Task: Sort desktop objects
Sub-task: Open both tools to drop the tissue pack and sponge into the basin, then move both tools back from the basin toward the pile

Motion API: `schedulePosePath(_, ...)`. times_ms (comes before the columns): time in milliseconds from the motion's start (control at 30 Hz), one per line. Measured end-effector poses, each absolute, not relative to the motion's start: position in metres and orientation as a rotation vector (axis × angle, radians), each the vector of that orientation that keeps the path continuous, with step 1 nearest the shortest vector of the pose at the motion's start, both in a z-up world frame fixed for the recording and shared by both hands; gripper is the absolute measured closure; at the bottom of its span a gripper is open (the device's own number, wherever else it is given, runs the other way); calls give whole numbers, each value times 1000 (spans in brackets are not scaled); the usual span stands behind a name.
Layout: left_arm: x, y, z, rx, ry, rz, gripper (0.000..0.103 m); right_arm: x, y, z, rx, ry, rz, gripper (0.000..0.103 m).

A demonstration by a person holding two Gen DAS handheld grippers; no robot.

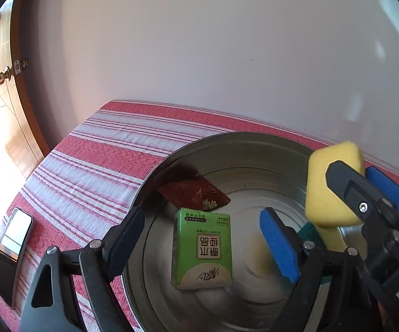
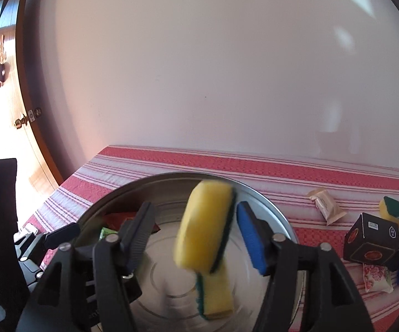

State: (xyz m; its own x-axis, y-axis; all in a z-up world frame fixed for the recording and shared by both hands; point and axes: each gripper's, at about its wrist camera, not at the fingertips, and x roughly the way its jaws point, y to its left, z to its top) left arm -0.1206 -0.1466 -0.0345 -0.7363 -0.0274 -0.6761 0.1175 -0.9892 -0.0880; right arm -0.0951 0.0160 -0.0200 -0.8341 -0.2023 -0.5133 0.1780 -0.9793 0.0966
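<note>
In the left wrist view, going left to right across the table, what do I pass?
Phone on the striped cloth → red sachet → green tissue pack, both in the metal bowl → yellow sponge between the right gripper's open jaws.

1. The metal basin [image 1: 227,152] is silvery grey.
2. Inside the basin: a green tissue pack [image 1: 202,249] and a dark red sachet [image 1: 194,193].
3. Over the basin, a yellow sponge [image 2: 205,224] (dark green backing).
4. Under the basin, the worktop cloth [image 1: 102,149] is striped red and white.
5. Right of the basin, a black box [image 2: 371,240].
</note>
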Motion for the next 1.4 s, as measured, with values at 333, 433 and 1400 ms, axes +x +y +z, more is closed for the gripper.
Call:
schedulePosePath(333, -119, -145, -34, 1065, 201, -2833, 16, -63, 42, -12, 451, -148, -2945, 22)
schedulePosePath(433, -116, -143, -32, 1048, 209, -2826, 16, -55, 49, -11, 375, -169, -2976, 9)
schedulePosePath(1400, -52, -36, -19, 631, 62, -3017, 16, -31, 154, -29, 463, -85, -3266, 6)
